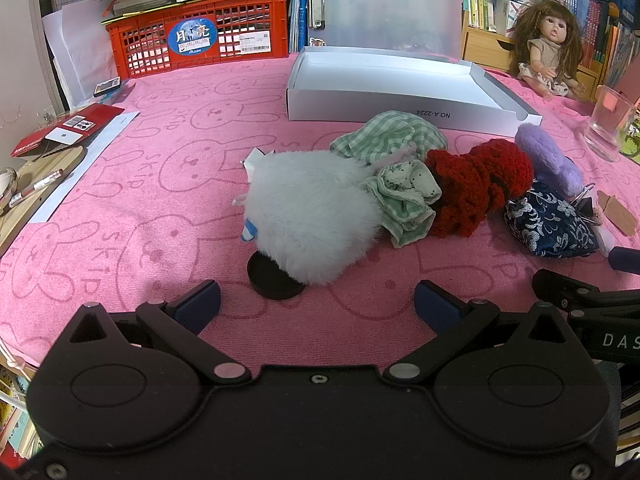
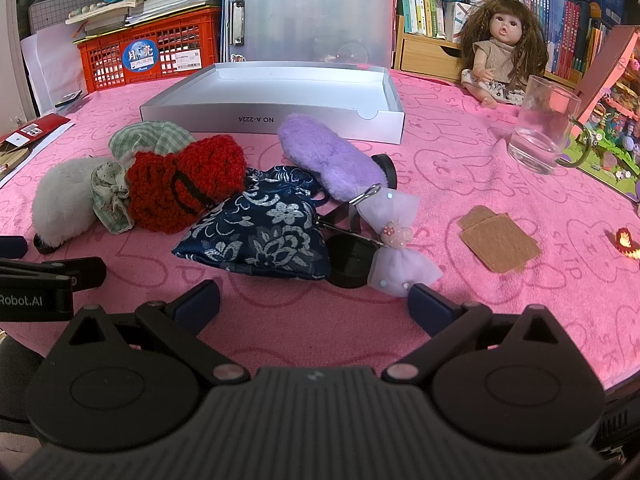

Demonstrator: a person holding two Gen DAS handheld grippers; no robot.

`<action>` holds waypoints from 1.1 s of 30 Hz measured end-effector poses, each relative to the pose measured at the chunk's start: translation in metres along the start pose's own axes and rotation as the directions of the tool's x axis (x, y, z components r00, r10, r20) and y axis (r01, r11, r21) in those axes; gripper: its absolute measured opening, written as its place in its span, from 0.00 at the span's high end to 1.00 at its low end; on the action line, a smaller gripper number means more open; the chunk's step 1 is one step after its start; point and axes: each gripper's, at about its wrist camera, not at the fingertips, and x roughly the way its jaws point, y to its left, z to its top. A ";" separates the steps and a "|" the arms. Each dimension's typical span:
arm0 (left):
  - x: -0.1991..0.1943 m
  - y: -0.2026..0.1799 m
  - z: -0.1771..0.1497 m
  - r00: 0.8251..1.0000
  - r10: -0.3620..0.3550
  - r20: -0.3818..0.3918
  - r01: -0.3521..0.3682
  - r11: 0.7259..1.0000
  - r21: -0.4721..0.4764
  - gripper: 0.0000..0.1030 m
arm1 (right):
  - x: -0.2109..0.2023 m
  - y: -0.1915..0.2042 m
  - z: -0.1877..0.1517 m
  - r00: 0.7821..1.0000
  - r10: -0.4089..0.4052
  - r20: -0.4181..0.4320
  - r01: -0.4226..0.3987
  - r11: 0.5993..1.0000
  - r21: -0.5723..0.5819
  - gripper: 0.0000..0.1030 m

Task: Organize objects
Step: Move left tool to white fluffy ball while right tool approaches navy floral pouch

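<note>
A pile of soft items lies on the pink cloth in front of a shallow white box [image 1: 400,108] [image 2: 280,118]. It holds a white fluffy piece [image 1: 308,216] [image 2: 60,200], green checked fabric [image 1: 388,136] [image 2: 148,136], a red crocheted piece [image 1: 476,180] [image 2: 184,184], a purple plush [image 1: 548,156] [image 2: 332,156], a navy floral pouch [image 1: 552,224] [image 2: 260,232] and a lilac bow clip [image 2: 396,240]. A black round lid [image 1: 272,280] peeks from under the white piece. My left gripper [image 1: 316,304] is open just short of it. My right gripper [image 2: 314,302] is open before the pouch.
A doll [image 1: 548,48] [image 2: 500,52] sits at the back right beside a glass mug [image 2: 544,124]. A red crate [image 1: 200,36] with books stands at the back left. Brown felt pieces [image 2: 496,240] lie right of the pile, and a colourful toy set [image 2: 608,120] fills the right edge.
</note>
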 end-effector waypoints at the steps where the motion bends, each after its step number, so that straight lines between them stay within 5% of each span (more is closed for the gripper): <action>1: 0.000 0.000 0.000 1.000 -0.001 0.000 0.001 1.000 0.000 0.00 | 0.000 0.000 0.000 1.000 0.000 0.000 0.000 1.000 0.000 0.00; 24: -0.004 0.003 0.003 1.000 -0.025 -0.013 0.025 1.000 0.012 0.00 | -0.013 -0.001 0.007 0.998 0.032 0.062 -0.030 0.999 -0.036 0.00; 33: -0.020 0.010 0.017 0.996 -0.021 0.087 0.018 0.999 0.042 0.00 | -0.021 0.005 0.018 0.991 0.063 0.120 -0.055 0.996 -0.076 0.00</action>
